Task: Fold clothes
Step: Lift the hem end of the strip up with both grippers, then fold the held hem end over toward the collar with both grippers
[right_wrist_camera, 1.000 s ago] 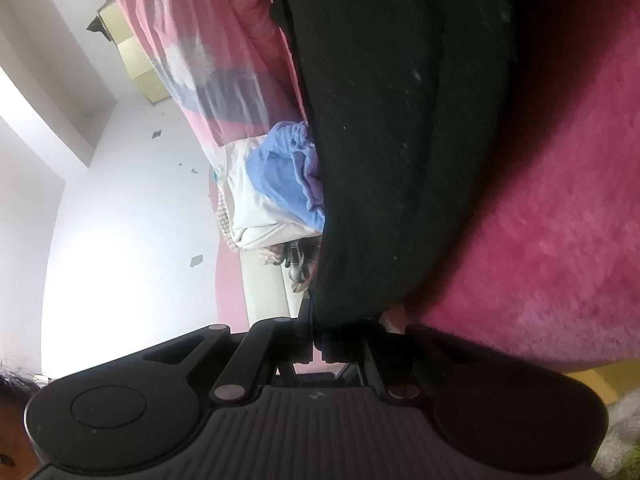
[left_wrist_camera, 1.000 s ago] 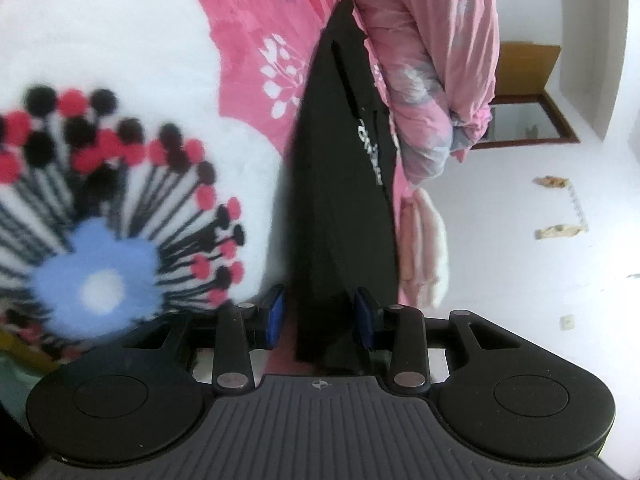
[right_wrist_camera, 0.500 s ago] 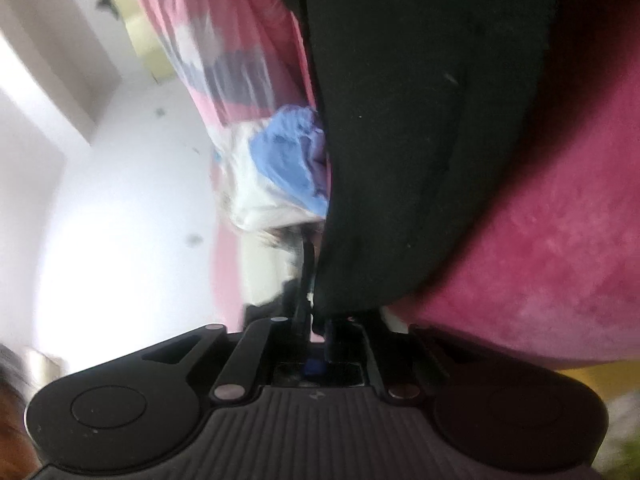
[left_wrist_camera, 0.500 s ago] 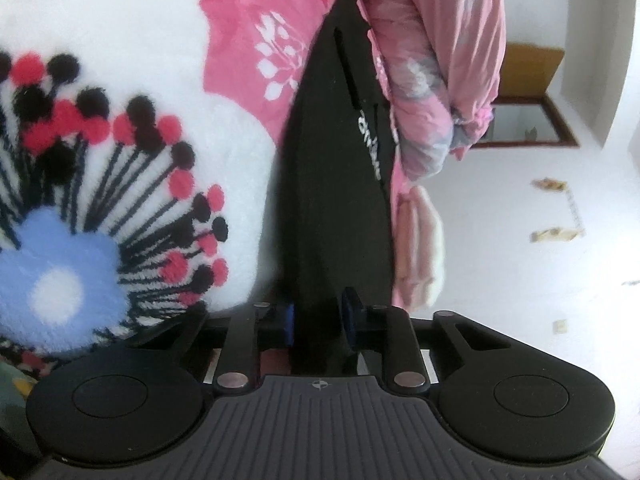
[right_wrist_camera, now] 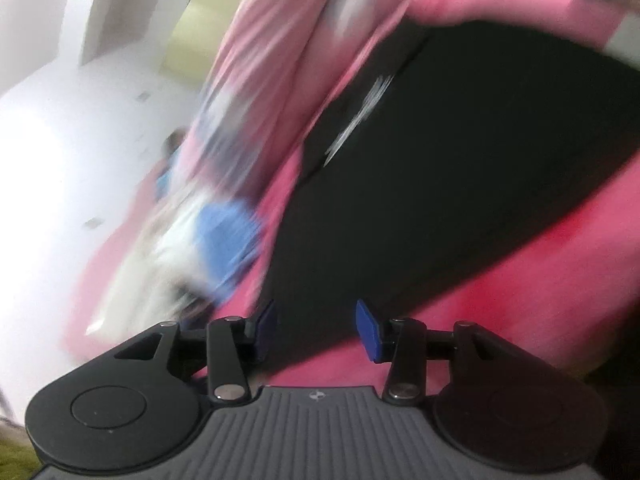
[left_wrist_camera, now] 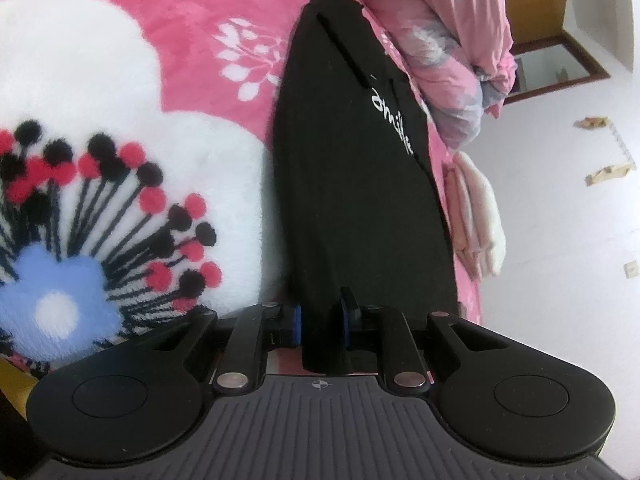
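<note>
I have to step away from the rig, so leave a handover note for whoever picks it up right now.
Left gripper: shut on the near end of the black garment.
Right gripper: open, holding nothing, above the garment's near edge; that view is blurred.
The garment lies in a long narrow strip on the pink blanket, beside the pink quilt.
Done: apparently folded lengthwise.
Left: probably fold it across its length.

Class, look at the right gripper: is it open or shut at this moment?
Open. In the right wrist view the right gripper has its blue-padded fingers spread apart, with nothing between them; the black garment lies beyond on the pink blanket.
</note>
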`<state>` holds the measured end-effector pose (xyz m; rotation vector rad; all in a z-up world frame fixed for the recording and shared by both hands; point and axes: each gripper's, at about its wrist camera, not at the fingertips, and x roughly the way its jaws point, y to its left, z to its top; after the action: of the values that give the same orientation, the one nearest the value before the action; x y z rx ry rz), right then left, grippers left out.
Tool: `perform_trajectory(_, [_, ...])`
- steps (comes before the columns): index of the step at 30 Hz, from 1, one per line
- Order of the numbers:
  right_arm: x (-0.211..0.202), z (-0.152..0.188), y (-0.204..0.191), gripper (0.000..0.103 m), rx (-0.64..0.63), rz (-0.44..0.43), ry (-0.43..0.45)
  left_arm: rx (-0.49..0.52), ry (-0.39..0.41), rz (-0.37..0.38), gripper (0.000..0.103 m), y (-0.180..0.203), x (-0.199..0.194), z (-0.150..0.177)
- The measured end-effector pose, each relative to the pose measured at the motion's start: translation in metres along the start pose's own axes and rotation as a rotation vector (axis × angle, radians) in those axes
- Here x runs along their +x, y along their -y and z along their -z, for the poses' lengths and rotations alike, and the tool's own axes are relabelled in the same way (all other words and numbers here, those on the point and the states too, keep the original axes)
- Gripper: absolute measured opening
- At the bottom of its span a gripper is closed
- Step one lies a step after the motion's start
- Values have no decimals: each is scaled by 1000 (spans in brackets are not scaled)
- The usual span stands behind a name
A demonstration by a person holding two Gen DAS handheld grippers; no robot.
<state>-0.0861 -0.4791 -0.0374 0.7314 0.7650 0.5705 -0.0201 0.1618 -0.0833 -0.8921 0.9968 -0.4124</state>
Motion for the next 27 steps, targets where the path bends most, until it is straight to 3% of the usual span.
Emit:
perform_trajectory(3, [-35, -22, 13, 47, -94, 225, 126, 29, 3, -28, 18, 4, 0, 2])
perform_trajectory(5, [-45, -30, 17, 47, -163, 331, 165, 46, 10, -47, 18, 8, -1, 4])
perform_trajectory(10, [-28, -36, 9, 47, -357, 521, 161, 88, 27, -90, 17, 17, 1, 8])
perform_trajectory(14, [-21, -37, 15, 46, -401, 549, 148, 113, 27, -107, 17, 23, 4, 7])
perform_trajectory(27, [-11, -58, 32, 45, -286, 535, 125, 193, 2, -126, 18, 32, 6, 12])
